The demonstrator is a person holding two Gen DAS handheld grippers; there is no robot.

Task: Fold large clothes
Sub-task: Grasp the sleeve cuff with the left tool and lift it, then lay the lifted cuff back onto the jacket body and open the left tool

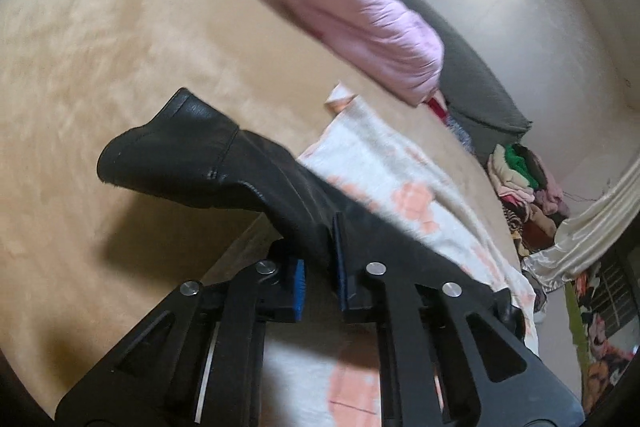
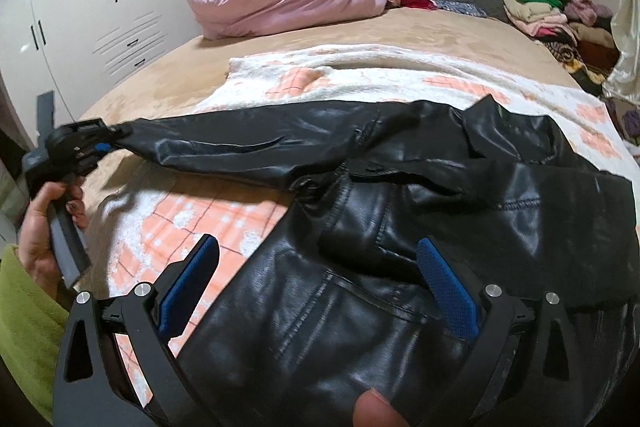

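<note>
A: Which step is this?

B: Folding in a sleeve, I'd judge. On the left, the left claw (image 2: 105, 146) is clamped on the cuff of the jacket (image 2: 400, 211), holding the sleeve stretched out and raised off the bed (image 2: 460, 31).

A: And the right claw (image 2: 320, 291)?

B: Spread wide apart, hovering over the jacket's near body, gripping nothing.

A: What next?

B: Likely carrying the cuff rightward across the chest while the right claw pins the body.

A: How does the jacket look?

B: Black, glossy, creased, lying on a white-and-orange blanket (image 2: 400, 71) on the bed, collar rumpled at the far right.
</note>
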